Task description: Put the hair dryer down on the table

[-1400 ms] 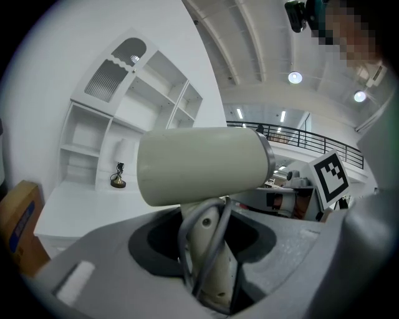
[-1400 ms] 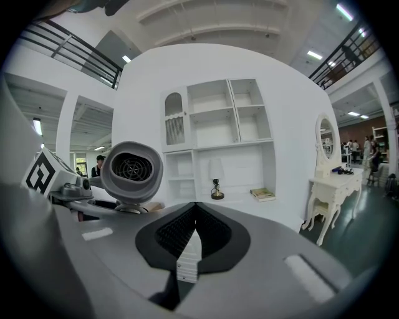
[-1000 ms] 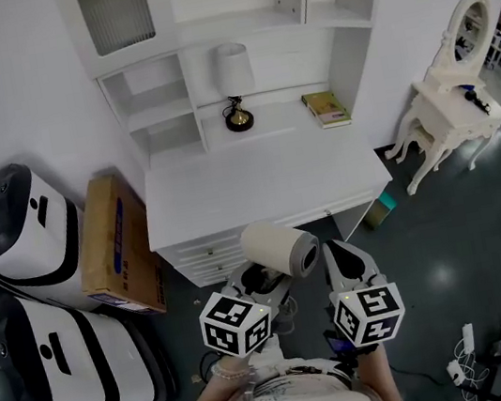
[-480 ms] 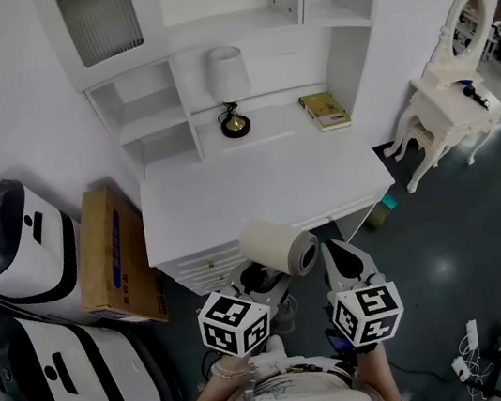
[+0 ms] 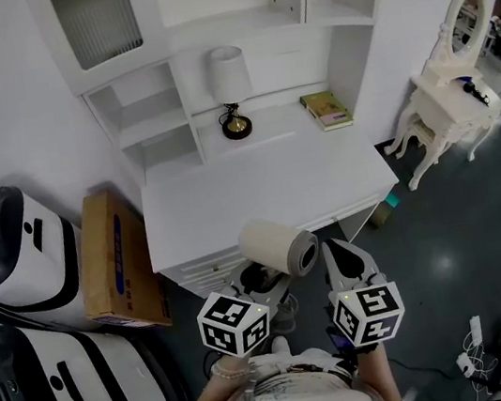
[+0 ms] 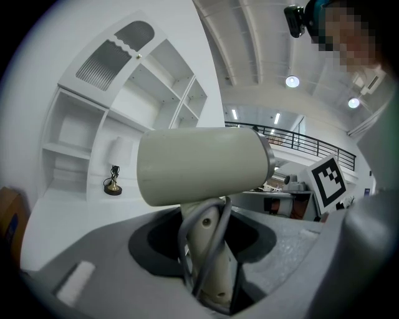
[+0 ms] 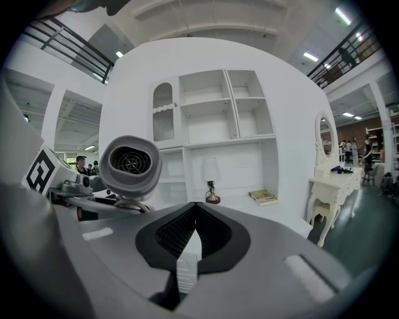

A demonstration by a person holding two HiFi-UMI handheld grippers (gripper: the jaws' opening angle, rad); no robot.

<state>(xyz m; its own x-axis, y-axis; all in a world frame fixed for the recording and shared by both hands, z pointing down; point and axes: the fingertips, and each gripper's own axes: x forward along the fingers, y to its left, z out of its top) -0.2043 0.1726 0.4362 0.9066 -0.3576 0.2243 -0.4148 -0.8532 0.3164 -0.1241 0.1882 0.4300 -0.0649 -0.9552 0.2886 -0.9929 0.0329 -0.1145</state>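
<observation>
A cream hair dryer [image 5: 279, 246] is held in the air just in front of the white desk [image 5: 259, 191]. My left gripper [image 5: 262, 281] is shut on its handle [image 6: 207, 261], with the grey cord looped along the handle. The barrel [image 6: 202, 165] lies across the left gripper view, and its rear grille [image 7: 131, 162] faces the right gripper view. My right gripper [image 5: 345, 263] hangs beside it on the right, shut with nothing between its jaws.
On the desk's back shelf stand a small lamp [image 5: 231, 88] and a book [image 5: 326, 108]. White shelving rises behind. A cardboard box [image 5: 115, 260] and two white-and-black machines [image 5: 21, 252] sit left of the desk. A white vanity table [image 5: 449, 109] stands at the right.
The head view has shifted slightly, and the desk sits a little lower in the frame. Both grippers and the hair dryer keep the same places.
</observation>
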